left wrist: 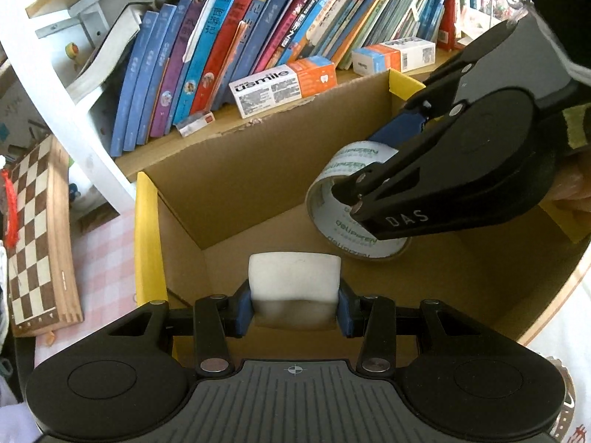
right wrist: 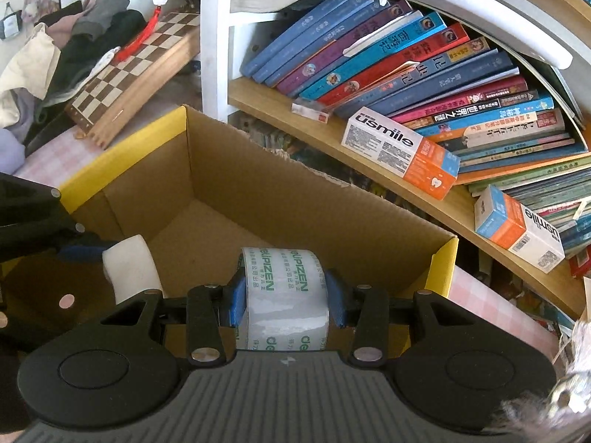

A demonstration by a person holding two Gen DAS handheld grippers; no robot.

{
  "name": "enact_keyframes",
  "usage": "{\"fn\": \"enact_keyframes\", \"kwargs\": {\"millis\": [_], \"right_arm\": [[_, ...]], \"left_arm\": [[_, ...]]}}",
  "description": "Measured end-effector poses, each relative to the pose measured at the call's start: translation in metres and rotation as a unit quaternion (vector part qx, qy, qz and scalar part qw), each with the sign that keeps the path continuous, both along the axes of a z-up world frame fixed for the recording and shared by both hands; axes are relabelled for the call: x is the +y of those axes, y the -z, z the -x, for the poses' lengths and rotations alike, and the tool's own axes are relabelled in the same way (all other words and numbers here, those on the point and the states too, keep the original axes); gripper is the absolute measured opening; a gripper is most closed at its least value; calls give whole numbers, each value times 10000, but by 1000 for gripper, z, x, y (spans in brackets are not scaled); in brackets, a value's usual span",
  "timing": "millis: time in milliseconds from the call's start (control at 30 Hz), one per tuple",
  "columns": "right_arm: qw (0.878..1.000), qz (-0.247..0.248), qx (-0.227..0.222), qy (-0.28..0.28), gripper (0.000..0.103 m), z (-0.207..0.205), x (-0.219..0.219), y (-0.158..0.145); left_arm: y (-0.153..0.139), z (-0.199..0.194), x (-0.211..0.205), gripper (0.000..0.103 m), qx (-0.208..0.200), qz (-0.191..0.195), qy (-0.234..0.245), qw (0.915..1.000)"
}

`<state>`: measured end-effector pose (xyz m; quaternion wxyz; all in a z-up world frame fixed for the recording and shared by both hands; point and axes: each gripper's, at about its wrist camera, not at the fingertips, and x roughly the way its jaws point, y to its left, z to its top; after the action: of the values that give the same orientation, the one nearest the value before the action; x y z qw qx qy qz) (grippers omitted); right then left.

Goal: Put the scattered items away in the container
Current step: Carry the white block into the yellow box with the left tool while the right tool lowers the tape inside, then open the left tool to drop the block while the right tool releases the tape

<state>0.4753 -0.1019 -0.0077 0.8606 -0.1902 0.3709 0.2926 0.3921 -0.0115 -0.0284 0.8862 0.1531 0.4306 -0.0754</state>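
We see bright daylight in both views, with strong fisheye bending that curves the shelf [right wrist: 424, 199] and books [left wrist: 229, 48] at the edges. The box [left wrist: 236, 170] interior lies in soft shadow. The bottom right corner of the right view is blurred.

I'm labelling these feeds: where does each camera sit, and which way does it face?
Left wrist: on the left hand-held gripper, looking down into the cardboard box; it holds a white block.
Right wrist: on the right hand-held gripper, facing the box; it holds a tape roll.
Shared: box, both held items, bookshelf.
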Motion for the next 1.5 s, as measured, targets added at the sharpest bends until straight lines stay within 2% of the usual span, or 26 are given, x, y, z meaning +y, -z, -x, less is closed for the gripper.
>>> {"fn": "enact_keyframes", "kwargs": {"millis": [333,533,800,1033,1167,1267,1500], "right_arm": [[9999,64,68,-49,41,-8,6,5],[9999,52,94,-106,41,-7,6,5],[9996,111,170,-176,41,-7,9,6],[9995,101,207,-198,41,-7,9,7],[9996,13,207,-204,43,-7,7,5],[9996,-101,187,-206,51,-6,4,2],[9988,-444,168,-151,54,0,-7,-11]], "left_arm": [[3,-7,-1,44,140,-32,-75,9999],[5,-9,-3,44,369,-77,13,9993],[9,-14,-2,46,571,-44,-103,9983],[9,-12,-2,48,551,9,-112,9984],[6,-10,-2,57,480,25,-64,9988],[2,-7,-5,67,345,-71,-27,9994],[-10,4,-7,67,140,-135,-12,9998]]}}
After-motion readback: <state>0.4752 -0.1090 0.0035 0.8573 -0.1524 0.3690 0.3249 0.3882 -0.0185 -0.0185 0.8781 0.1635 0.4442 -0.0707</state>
